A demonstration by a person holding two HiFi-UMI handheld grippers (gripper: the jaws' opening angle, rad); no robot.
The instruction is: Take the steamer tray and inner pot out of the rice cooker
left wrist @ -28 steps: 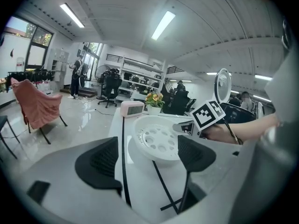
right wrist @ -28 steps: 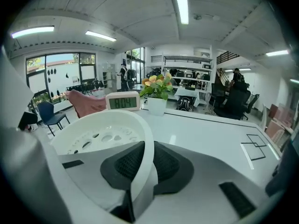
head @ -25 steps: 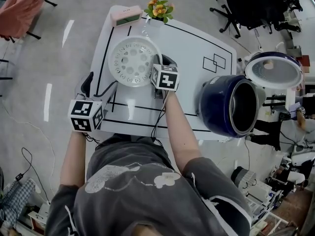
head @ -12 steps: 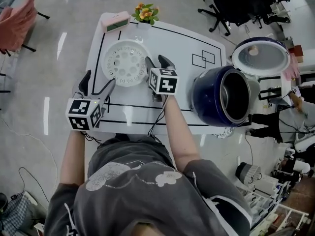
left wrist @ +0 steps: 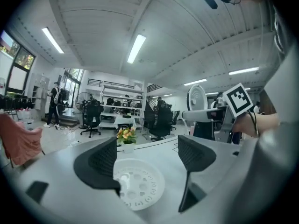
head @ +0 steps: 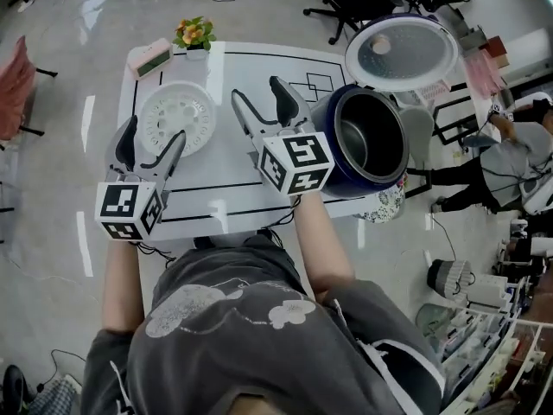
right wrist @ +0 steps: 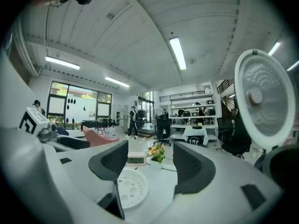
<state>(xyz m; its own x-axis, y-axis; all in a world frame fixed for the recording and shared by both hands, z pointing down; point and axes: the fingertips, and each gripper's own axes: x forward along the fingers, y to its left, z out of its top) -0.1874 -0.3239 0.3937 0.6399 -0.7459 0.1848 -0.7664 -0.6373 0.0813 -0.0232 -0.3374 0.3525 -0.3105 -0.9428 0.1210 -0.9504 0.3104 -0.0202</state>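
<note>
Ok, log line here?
steamer tray: on table | inner pot: in rice cooker | left gripper: open, empty | right gripper: just opened, empty

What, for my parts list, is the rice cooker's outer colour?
The rice cooker is dark blue, clearest in the head view.

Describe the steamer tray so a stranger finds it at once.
Start at the white table, at the end away from the blue rice cooker. Near the flowers and pink clock lies the steamer tray: the only flat white disc full of holes.
</note>
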